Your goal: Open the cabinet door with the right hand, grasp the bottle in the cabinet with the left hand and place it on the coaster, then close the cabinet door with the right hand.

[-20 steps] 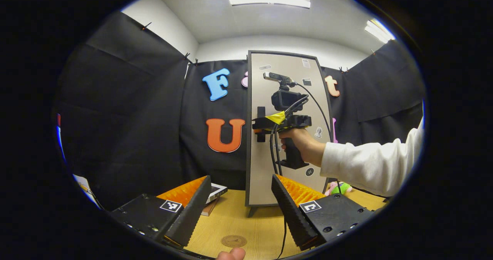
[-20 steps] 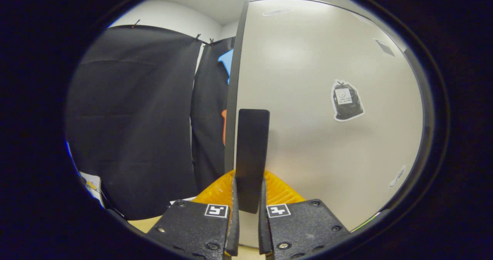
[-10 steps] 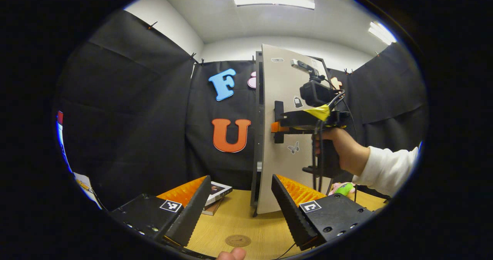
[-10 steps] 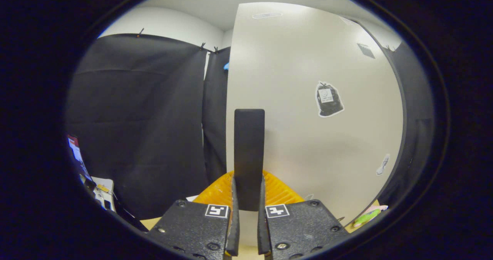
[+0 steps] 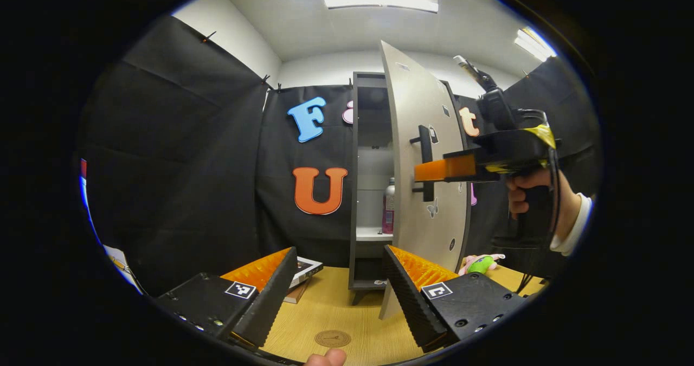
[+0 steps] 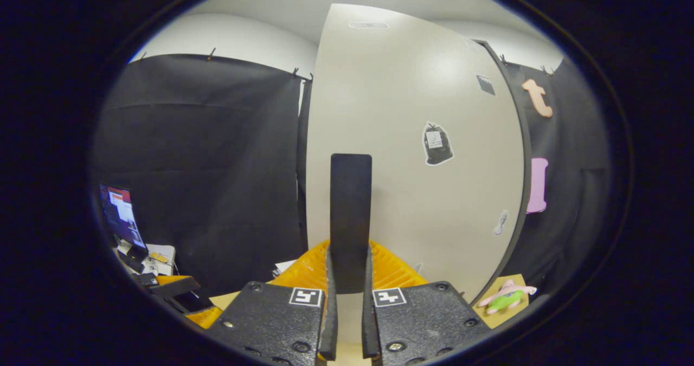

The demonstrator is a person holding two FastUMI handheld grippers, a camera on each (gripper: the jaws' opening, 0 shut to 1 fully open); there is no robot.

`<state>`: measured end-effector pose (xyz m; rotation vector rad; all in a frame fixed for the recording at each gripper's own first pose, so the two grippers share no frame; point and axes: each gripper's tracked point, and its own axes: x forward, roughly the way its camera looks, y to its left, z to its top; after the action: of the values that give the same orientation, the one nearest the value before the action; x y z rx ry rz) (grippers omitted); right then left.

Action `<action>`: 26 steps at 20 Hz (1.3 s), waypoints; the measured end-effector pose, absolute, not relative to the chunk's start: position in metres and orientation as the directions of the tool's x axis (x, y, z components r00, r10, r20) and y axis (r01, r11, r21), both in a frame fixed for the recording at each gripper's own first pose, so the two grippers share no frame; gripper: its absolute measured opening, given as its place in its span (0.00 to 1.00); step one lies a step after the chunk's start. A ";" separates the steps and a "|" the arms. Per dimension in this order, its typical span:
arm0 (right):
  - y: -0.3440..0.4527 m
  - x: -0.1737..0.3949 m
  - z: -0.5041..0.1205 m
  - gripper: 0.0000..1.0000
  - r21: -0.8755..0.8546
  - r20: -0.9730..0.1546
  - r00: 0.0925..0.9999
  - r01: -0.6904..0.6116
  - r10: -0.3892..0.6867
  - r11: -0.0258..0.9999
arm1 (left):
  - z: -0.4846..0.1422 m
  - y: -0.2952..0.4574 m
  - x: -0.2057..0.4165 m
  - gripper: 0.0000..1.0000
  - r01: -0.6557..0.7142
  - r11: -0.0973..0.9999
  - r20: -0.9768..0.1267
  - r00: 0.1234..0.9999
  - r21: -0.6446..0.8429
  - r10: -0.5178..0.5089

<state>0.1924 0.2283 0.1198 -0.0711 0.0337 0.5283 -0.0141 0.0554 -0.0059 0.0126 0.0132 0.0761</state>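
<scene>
Daylight-white ceiling panels light the left gripper view, where the left tool (image 5: 336, 295) hangs low over the pale wood-grain surface (image 5: 331, 312), its ribbed fingers spread wide with nothing between them. Just below that gap lies the coaster (image 5: 332, 338), a small round brown disc flat on the surface. Beyond stands the tall, narrow cabinet (image 5: 358, 181), dark-framed, with its flat matte door (image 5: 428, 192) swung partly open toward the viewer. Inside, on a light shelf, the bottle (image 5: 389, 206) stands upright, slim and pinkish with a pale cap, half masked by the door's edge. The right tool (image 5: 428, 169) reaches in from the right, held by a hand (image 5: 528, 190) in a white cuff, and clamps the slim dark bar handle (image 5: 426, 162). A thin book (image 5: 303, 271) lies left of the cabinet's foot; a green and pink soft toy (image 5: 480, 263) lies to its right.

From the right gripper view the door (image 6: 412, 165) looms broad and smooth, dotted with small stickers. The right tool (image 6: 349, 301) pinches the handle (image 6: 351, 219), a flat upright strip, both fingers pressed on its sides. Dark cloth hangs to the left with open room in front of it.
</scene>
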 end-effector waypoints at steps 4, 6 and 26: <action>0.208 0.177 0.123 0.20 -0.053 -0.057 0.869 -0.495 0.492 0.867 | -0.006 0.046 -0.012 0.95 -0.058 0.998 -0.011 0.998 0.008 0.058; 0.198 0.172 0.123 0.20 -0.056 -0.059 0.875 -0.483 0.480 0.874 | -0.009 0.041 -0.008 0.95 -0.048 0.999 -0.016 0.999 0.007 0.048; 0.107 0.167 0.129 0.05 -0.049 0.009 0.982 -0.188 0.189 0.981 | -0.015 -0.030 -0.007 0.95 0.085 0.996 -0.020 0.996 0.023 -0.085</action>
<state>0.1669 0.1067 0.1294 -0.0477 -0.0140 0.1898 -0.0075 -0.0305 -0.0148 0.0238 0.0193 -0.0854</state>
